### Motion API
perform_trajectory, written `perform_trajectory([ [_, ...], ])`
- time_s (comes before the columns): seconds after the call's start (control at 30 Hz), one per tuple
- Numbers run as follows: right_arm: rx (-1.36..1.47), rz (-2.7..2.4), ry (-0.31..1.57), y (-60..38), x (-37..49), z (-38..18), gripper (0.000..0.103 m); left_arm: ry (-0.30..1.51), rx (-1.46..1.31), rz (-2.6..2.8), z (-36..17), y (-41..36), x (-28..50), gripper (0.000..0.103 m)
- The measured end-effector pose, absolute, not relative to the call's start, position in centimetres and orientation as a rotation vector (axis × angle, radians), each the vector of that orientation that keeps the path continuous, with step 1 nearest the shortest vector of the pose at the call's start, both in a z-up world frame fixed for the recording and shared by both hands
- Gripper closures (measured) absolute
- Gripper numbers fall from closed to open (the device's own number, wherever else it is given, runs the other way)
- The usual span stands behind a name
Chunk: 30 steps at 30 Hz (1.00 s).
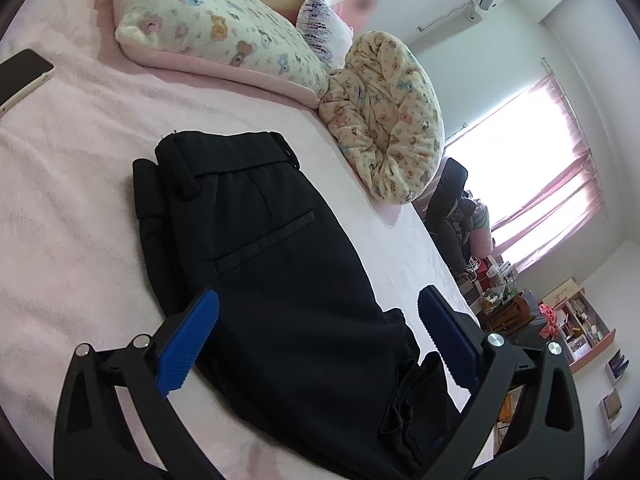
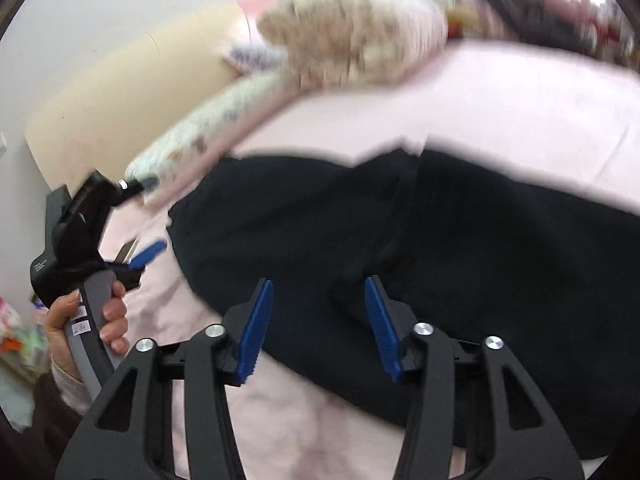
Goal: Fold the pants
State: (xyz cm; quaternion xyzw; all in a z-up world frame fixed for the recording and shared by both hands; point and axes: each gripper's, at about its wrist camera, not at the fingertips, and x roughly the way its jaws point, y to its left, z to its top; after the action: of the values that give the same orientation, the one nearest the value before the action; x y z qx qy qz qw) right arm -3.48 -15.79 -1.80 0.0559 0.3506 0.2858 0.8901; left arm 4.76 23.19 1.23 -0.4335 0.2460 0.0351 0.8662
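Black pants (image 1: 280, 264) lie folded lengthwise on the pink bed sheet (image 1: 72, 200), waistband at the far end and back pocket facing up. My left gripper (image 1: 320, 300) is open wide just above the near part of the pants, one blue finger (image 1: 200, 336) on each side and neither touching the cloth. In the blurred right wrist view the pants (image 2: 480, 260) spread across the middle. My right gripper (image 2: 319, 282) hangs open over their near edge, with dark cloth showing between the pads but not pinched. A hand (image 2: 114, 316) holds the left gripper's handle at the left.
Two bear-print pillows (image 1: 224, 28) (image 1: 384, 116) lie at the head of the bed beyond the pants. A dark phone (image 1: 22, 76) rests on the sheet at far left. The bed's edge (image 1: 436, 248) drops off to the right toward a cluttered desk and shelves (image 1: 576, 328).
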Motion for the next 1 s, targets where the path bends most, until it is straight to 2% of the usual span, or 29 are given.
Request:
perform_trajectory([
  [0.1,-0.084,0.454,0.627,-15.4,-3.8,-0.8,0.062,0.517,-0.911,0.073,1.2,23.1,4.7,0.003],
  [0.3,-0.319,0.446,0.636,-12.5,-3.9,-3.1,0.069,0.509,-0.922,0.070,1.2,23.3,4.5,0.003],
  [0.57,-0.246,0.466,0.773,-12.5,-0.9,-6.0,0.069,0.522,-0.942,0.061,1.1,23.5,4.8,0.003],
  [0.8,0.083,0.483,0.854,-16.8,1.6,-6.2,0.092,0.537,-0.960,0.047,0.8,23.5,4.9,0.003],
  [1.0,0.233,0.491,0.803,-19.0,1.2,-5.5,0.093,0.542,-0.974,0.050,0.5,23.6,4.8,0.003],
])
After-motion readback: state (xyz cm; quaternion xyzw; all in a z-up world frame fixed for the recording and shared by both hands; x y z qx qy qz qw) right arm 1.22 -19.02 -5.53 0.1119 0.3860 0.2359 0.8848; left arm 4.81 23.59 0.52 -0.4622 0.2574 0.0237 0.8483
